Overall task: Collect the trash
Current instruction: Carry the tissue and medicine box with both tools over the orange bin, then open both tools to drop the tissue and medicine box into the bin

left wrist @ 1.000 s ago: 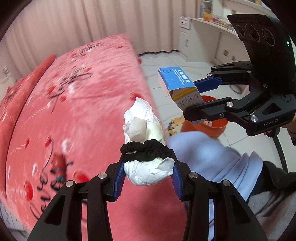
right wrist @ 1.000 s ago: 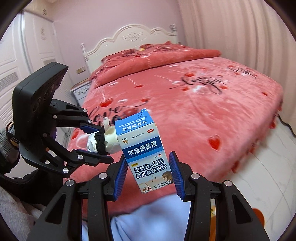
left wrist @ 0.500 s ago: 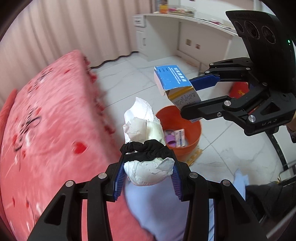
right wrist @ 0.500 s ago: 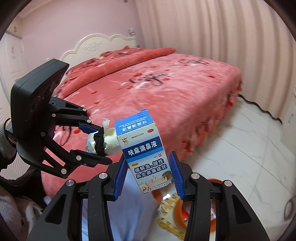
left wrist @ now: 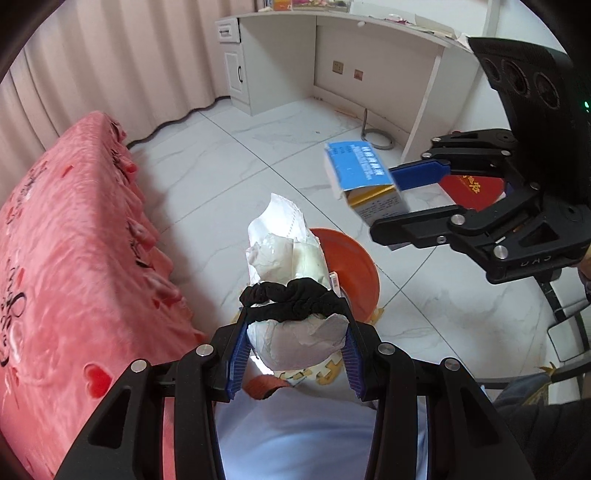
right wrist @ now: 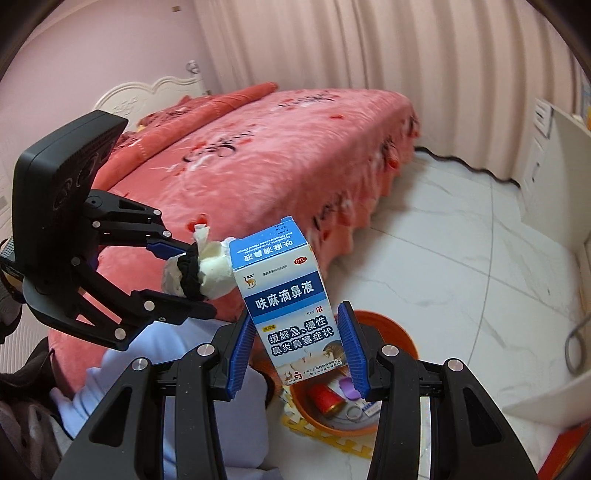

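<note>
A: How much room is there?
B: Bare floor (left wrist: 229, 177) between the bed (left wrist: 66, 266) edge and the table (left wrist: 332, 33); the orange bin (right wrist: 388, 332) sits beside the bed.

A: And the grips?
B: The left hand-held gripper (left wrist: 293, 350) clamps a tissue wad (left wrist: 288, 258) tilted down above the bin; the right hand-held gripper (right wrist: 295, 347) clamps a medicine box (right wrist: 291, 295).

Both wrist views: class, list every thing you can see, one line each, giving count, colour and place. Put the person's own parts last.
tissue wad: one, white, ringed by a black hair tie, held between the left pads.
medicine box: one, blue and white, held upright between the right pads.
bin: one, orange, on the floor below both grippers, with a red can and small scraps inside.
bed: one, pink-red cover with hearts, beside the bin.
desk: one, white, by the curtain.
curtain: pale pink, along the wall.
floor: white marble tiles.
left gripper: black with blue pads, shut on the wad.
right gripper: black with blue pads, shut on the box.
</note>
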Demonstrator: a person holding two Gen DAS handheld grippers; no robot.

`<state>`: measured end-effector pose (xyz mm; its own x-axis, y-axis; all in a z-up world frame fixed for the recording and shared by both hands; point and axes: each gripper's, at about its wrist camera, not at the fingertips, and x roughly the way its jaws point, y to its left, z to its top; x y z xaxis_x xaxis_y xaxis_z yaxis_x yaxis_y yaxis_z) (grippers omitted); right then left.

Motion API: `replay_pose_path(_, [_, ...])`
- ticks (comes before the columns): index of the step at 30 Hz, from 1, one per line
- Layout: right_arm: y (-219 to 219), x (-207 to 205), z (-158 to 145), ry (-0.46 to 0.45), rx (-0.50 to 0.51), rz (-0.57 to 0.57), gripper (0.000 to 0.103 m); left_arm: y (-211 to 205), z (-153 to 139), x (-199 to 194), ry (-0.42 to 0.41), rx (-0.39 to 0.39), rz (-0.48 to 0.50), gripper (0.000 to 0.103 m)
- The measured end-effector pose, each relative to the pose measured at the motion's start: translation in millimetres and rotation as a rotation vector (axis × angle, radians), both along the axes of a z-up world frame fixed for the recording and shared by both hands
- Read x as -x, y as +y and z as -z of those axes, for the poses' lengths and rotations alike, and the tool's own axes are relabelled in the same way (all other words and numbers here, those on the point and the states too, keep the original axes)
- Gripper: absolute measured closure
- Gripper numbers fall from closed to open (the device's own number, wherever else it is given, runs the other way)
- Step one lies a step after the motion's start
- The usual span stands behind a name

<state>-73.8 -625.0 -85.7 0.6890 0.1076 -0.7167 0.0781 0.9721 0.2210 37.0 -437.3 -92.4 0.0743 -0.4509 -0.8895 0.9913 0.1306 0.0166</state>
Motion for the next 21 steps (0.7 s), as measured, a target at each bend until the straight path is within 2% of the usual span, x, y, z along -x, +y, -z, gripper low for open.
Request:
replay_pose_path(11, [-49,-2,51,0.07,-0.043,0.093,0.058,-50,52,-11,0.07,-0.077,0.037,0.058])
replay_pose_path(21, [-65,-25,89,0.114,-0.081,0.124,0.057,-68,77,-16,0.117,-0.12,0.03,0.058])
